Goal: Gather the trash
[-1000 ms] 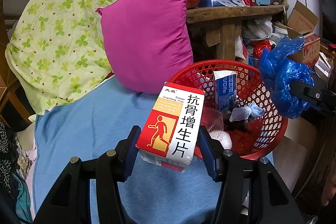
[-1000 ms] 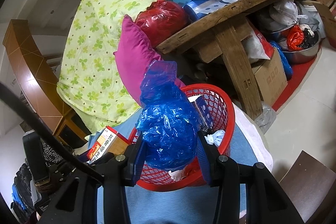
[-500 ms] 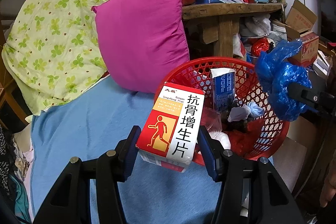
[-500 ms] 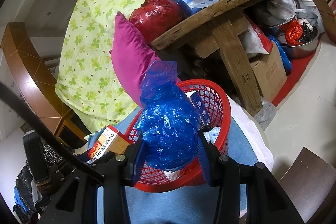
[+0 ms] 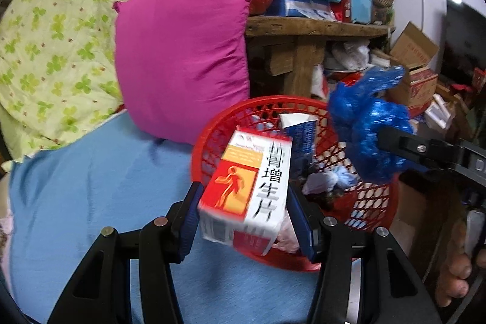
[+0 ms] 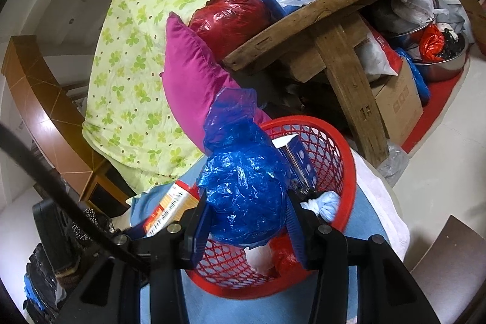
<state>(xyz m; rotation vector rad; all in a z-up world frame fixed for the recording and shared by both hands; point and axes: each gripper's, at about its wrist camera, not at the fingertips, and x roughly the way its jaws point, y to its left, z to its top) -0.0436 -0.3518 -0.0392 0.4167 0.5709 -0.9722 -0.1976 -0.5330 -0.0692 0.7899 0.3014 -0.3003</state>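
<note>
My left gripper [image 5: 244, 217] is shut on a red, orange and white medicine box [image 5: 246, 190] and holds it over the near rim of a red mesh basket [image 5: 206, 138]. My right gripper [image 6: 246, 223] is shut on a crumpled blue plastic bag [image 6: 243, 187] and holds it above the same basket [image 6: 349, 181]. The bag also shows in the left wrist view [image 5: 367, 135], over the basket's right side. The basket holds a blue carton [image 5: 303, 135], white and blue wads [image 5: 328, 179] and other scraps. The medicine box shows at the left in the right wrist view [image 6: 170, 202].
The basket stands on a blue sheet [image 5: 91, 187] on a bed. A magenta pillow [image 5: 182, 50] and a green clover quilt [image 5: 54, 29] lie behind. A wooden table [image 6: 334, 20] piled with boxes stands right of the bed, with cartons and bags beneath.
My left gripper has carried the medicine box forward and right, from before the basket to over its near rim. The blue bag has moved in over the basket.
</note>
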